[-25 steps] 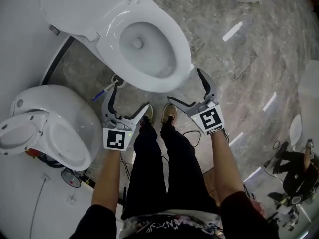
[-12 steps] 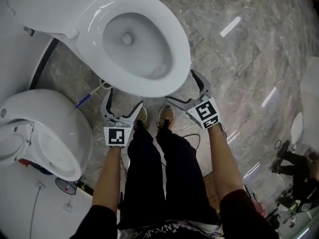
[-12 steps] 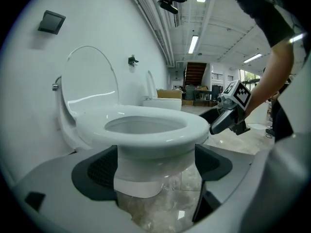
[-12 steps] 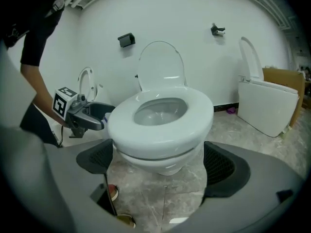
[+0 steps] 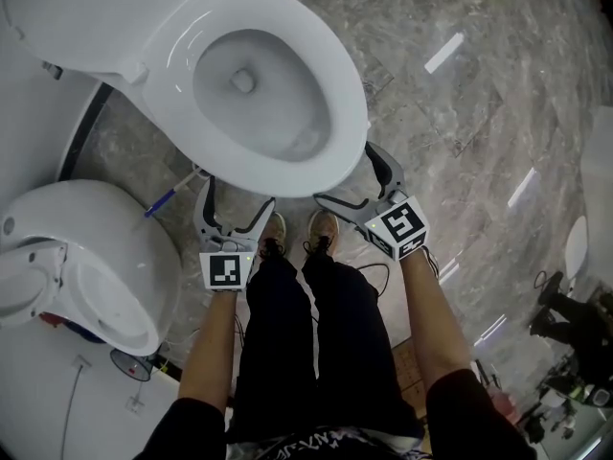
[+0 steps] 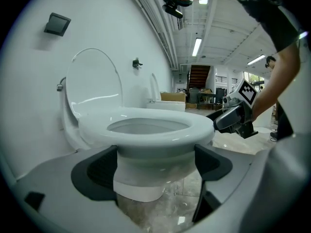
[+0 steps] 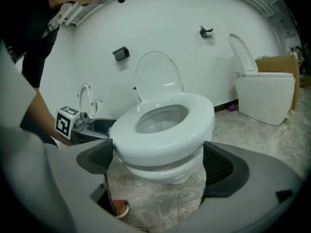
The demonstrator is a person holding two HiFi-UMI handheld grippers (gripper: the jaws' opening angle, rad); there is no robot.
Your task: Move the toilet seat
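Toilet seat (image 5: pixel 347 113) was seen lowered flat on the rim of the white bowl (image 6: pixel 141 171), while the lid (image 6: pixel 95 84) was stood upright against the white wall (image 7: pixel 233 13) behind.

The left gripper (image 5: pixel 239 193) was held low at the front left of the bowl, and its jaws were spread wide. In the left gripper view the base of the bowl was framed between them, with the seat's front edge above jaw level and nothing pinched. The right gripper (image 5: pixel 345 172) was held at the front right of the bowl, its jaws likewise spread wide. The front of the seat and bowl was seen between them in the right gripper view, and contact with the porcelain could not be made out. Each gripper was caught by the other's camera across the front of the bowl. The marker cubes (image 5: pixel 222 270) were turned up toward the head camera, and both forearms were extended downward.

The person's two shoes (image 5: pixel 274 226) were planted on the grey marbled floor (image 5: pixel 460 142) just in front of the bowl, between the grippers. A second toilet (image 5: pixel 86 257) was placed beside the first on the left, and a blue-handled tool (image 5: pixel 165 201) was laid on the floor between them. A third toilet (image 7: pixel 265 93) was stood further along the wall to the right, with a cardboard box (image 7: pixel 274 64) behind it.
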